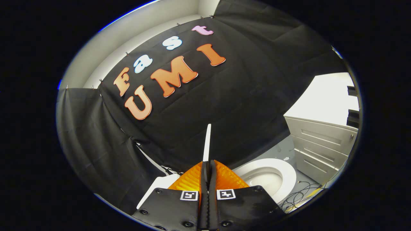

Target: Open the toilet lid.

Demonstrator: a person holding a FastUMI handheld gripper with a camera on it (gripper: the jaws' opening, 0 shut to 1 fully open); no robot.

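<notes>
- Claw [208,166] of mine clenched on the toilet lid [207,141] edge (seen edge-on, raised upright).
- Bowl [273,175] exposed just right of the lid; opening looks nearly done, release left.

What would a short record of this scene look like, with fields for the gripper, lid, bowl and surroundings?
gripper: fingers closed on the thin white toilet lid's edge
thin white toilet lid: raised, seen edge-on, rising beyond the fingertips
white oval toilet seat and bowl: uncovered, below the fingers
white drawer cabinet: beside the toilet
black cables: on the floor near the bowl
</notes>
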